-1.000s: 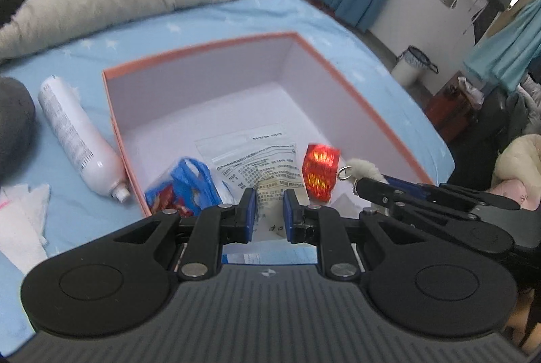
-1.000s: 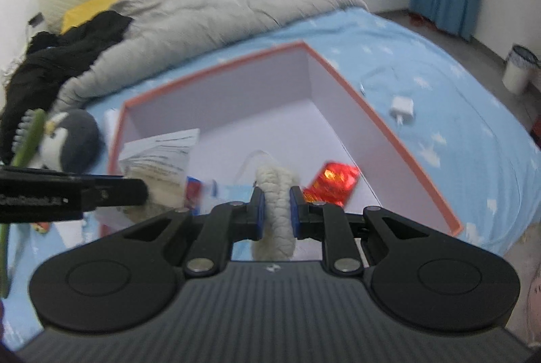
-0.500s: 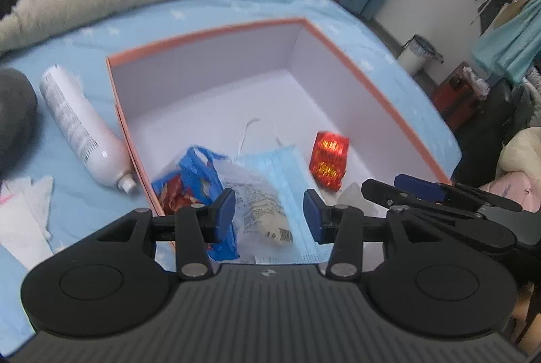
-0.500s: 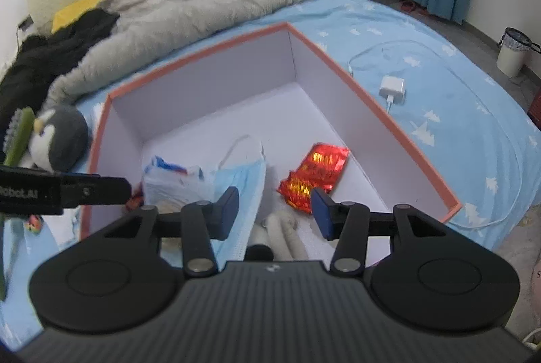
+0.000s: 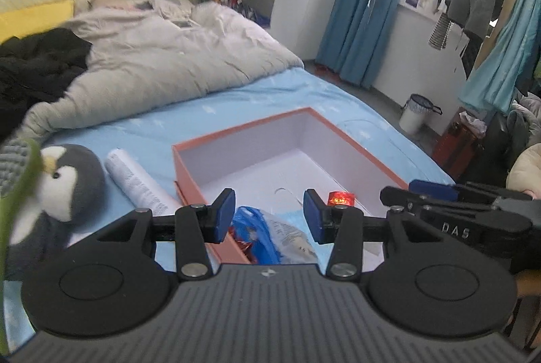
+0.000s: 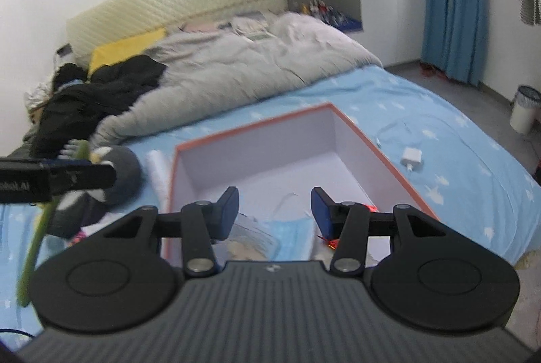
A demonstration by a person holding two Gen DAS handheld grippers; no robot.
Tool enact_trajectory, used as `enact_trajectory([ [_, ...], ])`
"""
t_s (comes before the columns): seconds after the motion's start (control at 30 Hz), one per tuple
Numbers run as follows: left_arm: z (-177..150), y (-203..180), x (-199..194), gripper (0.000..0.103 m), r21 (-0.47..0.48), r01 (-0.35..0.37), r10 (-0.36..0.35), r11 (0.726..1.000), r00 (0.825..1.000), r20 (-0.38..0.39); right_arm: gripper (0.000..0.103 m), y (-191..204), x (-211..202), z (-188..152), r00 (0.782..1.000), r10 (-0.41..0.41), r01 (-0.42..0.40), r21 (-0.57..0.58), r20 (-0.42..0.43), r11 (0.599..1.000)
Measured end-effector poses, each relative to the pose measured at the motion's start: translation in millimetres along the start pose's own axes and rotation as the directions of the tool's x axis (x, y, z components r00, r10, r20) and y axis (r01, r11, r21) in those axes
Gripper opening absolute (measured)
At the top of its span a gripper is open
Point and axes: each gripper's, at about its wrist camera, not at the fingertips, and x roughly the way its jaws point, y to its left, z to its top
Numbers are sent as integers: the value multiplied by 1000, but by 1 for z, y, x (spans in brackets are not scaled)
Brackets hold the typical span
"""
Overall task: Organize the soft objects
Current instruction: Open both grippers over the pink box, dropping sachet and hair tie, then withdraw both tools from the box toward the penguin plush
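An orange-rimmed box [image 5: 243, 129] with a white inside lies on the blue bed; it also shows in the right wrist view [image 6: 257, 124]. At its near end lie a blue bag with a clear packet [image 5: 267, 236], a red foil packet [image 5: 341, 198] and a blue face mask [image 6: 294, 227]. My left gripper [image 5: 268, 214] is open and empty above the box's near left corner. My right gripper [image 6: 274, 211] is open and empty above the box's near end. A grey penguin plush [image 5: 67, 184] lies left of the box.
A white bottle [image 5: 138, 184] lies between the penguin and the box. A grey duvet [image 6: 236, 65] and black clothes [image 6: 88, 99] cover the head of the bed. A white charger [image 6: 412, 156] lies right of the box. A bin [image 5: 417, 116] stands on the floor.
Both grippers opened and let go: the packet and the white fluffy thing dropped into the box. Both then pulled back and tilted up, so more of the room shows.
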Motion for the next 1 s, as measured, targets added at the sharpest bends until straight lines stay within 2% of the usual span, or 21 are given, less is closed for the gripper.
enact_trajectory([
  [0.27, -44, 18, -56, 51, -25, -54, 55, 998, 995, 78, 50, 42, -28, -14, 996, 66, -62, -69, 62, 996],
  [0.37, -66, 21, -73, 51, -13, -100, 101, 995, 989, 104, 50, 56, -31, -25, 995, 68, -61, -90, 80, 994],
  [0.67, -121, 57, -106, 51, -125, -133, 143, 983, 987, 78, 50, 93, -38, -57, 991, 123, -115, -129, 54, 985],
  [1.0, -156, 91, -124, 51, -201, -154, 166, 967, 985, 45, 50, 133, -49, -85, 982, 188, -182, -147, 27, 972],
])
